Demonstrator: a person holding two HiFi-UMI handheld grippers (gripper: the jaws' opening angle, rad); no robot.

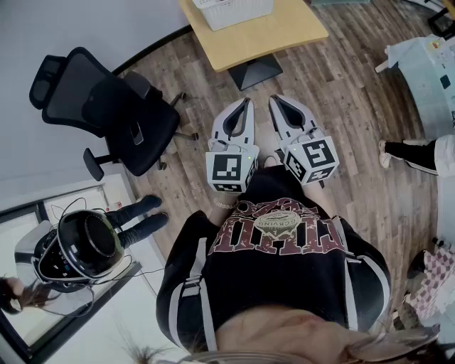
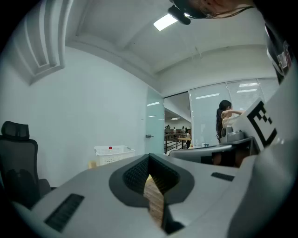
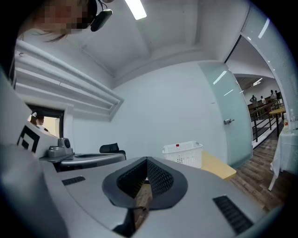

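Wooden table [image 1: 284, 35], white basket [image 1: 234, 10] on it

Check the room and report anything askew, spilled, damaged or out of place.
Nothing stands out. The left claw and right claw are shut and empty, held side by side above the wood floor. The white basket sits upright on the table, the office chair stands on its wheels, and nothing is spilled.

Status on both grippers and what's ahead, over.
Left gripper shut, empty. Right gripper shut, empty. White basket on table ahead, untouched. Office chair off left, clear of both.
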